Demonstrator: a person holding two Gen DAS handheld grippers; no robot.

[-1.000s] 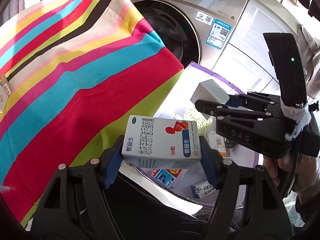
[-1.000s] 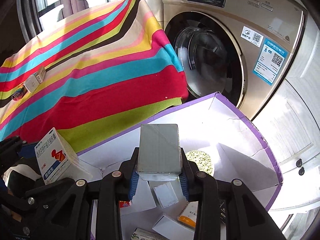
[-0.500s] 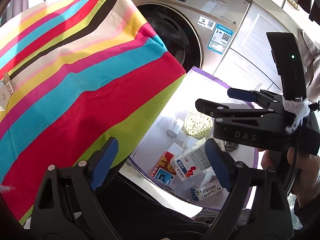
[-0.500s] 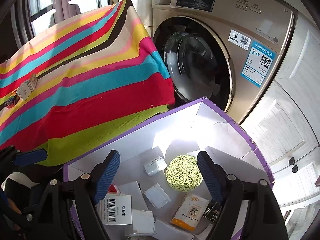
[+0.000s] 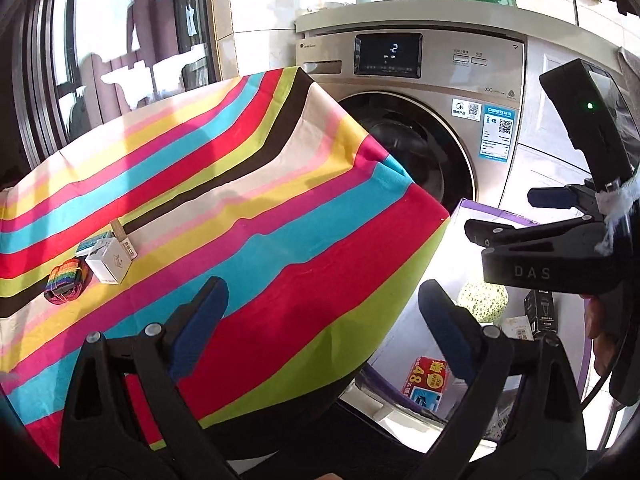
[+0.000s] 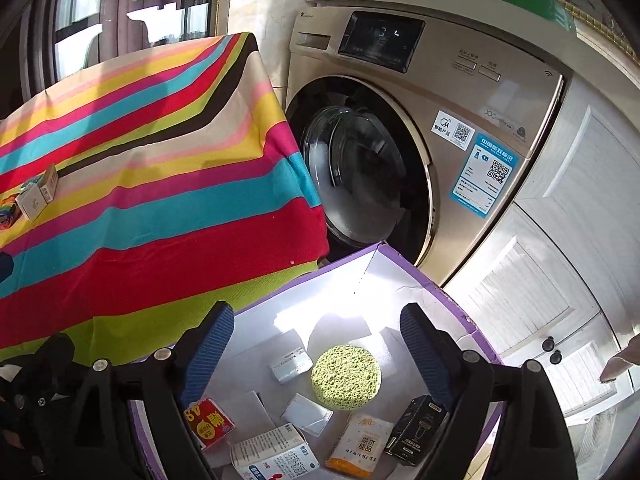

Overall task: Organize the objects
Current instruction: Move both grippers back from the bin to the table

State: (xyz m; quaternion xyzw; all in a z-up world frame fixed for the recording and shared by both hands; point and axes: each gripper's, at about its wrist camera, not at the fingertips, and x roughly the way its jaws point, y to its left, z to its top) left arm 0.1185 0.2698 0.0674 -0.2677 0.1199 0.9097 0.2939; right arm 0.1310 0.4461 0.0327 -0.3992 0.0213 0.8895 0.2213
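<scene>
Both boxes dropped, left tool raised, spread wide

There is one purple box with one round green sponge and about seven small packs in it, and on the striped counter sit two small boxes and one rainbow band.

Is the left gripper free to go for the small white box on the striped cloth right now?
Probably yes: the left gripper is open and empty, and the white box sits exposed on the striped cloth, nothing between them.
</scene>
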